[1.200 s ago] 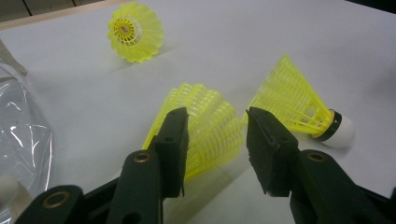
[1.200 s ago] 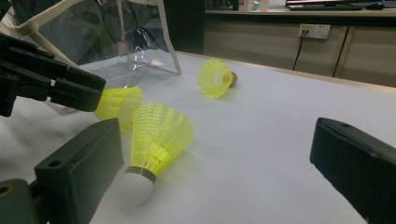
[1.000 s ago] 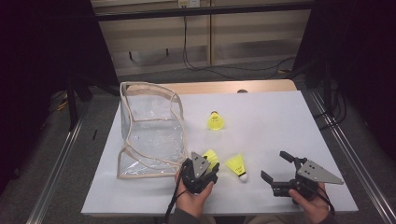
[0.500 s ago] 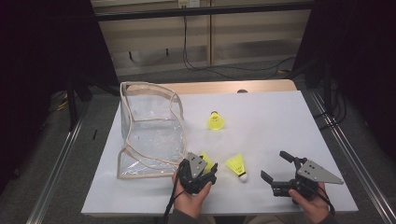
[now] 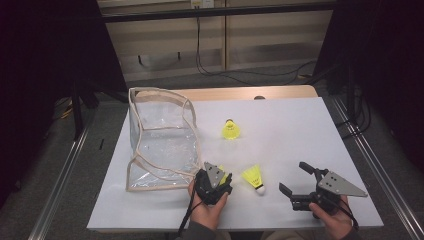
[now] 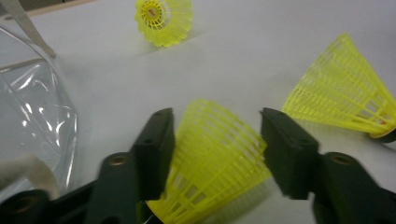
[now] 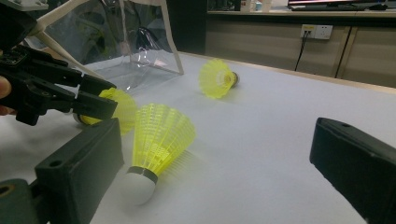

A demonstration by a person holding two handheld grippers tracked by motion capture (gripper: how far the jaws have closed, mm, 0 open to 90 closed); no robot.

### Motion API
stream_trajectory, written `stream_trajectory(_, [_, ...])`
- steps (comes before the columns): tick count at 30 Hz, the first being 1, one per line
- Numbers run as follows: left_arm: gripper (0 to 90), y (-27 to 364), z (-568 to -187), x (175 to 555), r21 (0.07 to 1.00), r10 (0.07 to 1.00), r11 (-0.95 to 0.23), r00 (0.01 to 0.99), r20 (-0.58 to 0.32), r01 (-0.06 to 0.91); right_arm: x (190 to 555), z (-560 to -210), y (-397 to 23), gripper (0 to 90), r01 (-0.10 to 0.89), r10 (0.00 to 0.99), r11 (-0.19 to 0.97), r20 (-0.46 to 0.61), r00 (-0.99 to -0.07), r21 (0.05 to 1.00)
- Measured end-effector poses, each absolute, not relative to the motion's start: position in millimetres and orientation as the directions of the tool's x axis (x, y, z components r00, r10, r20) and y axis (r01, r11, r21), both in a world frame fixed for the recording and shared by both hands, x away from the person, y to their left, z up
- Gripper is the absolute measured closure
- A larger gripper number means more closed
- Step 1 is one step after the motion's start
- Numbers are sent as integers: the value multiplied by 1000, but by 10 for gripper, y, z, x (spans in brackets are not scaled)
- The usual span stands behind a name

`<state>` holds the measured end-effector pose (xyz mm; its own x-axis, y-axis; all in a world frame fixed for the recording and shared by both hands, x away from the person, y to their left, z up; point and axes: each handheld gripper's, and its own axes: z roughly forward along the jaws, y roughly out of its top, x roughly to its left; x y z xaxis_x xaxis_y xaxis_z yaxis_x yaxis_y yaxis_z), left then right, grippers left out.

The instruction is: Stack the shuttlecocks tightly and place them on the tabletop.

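Observation:
Three yellow shuttlecocks lie on the white table sheet (image 5: 300, 130). My left gripper (image 5: 216, 181) (image 6: 215, 119) has one shuttlecock (image 6: 210, 154) (image 5: 223, 176) between its jaws, both pads against the mesh skirt. These jaws have just been closing on it. A second shuttlecock (image 5: 253, 177) (image 7: 159, 135) (image 6: 345, 93) lies on its side just right of the left gripper, white cork toward me. My right gripper (image 5: 292, 176) (image 7: 217, 135) stands open to its right, nothing between its jaws. The third shuttlecock (image 5: 230, 130) (image 7: 217, 77) (image 6: 164, 18) sits farther back.
A clear plastic bag with cream trim (image 5: 160, 135) (image 7: 126, 42) (image 6: 32, 107) stands open on the left of the sheet, right beside the left gripper. The wooden table edge (image 5: 240, 93) runs along the back, and metal rails (image 5: 370, 160) flank both sides.
Less of the yellow skirt shows beside the left gripper than before. The right gripper and the two loose shuttlecocks have stayed put.

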<state>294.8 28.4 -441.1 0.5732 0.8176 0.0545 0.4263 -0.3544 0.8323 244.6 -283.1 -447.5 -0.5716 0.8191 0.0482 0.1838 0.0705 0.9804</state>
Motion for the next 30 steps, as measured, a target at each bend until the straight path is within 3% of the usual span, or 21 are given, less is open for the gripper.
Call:
stream_trajectory(7, [743, 339, -4362, 2935, 829, 805, -363, 591, 49, 425, 2444, -4470, -2831, 21, 181, 818, 69, 48, -573, 981])
stream_trajectory(12, [849, 369, -4310, 2946, 837, 802, -342, 597, 23, 428, 2444, -4471, -2831, 21, 183, 819, 66, 51, -571, 981])
stream_trajectory(30, [860, 250, -3882, 3048, 880, 781, -244, 620, -71, 408, 2444, -4469, -2838, 21, 181, 819, 65, 51, -572, 981])
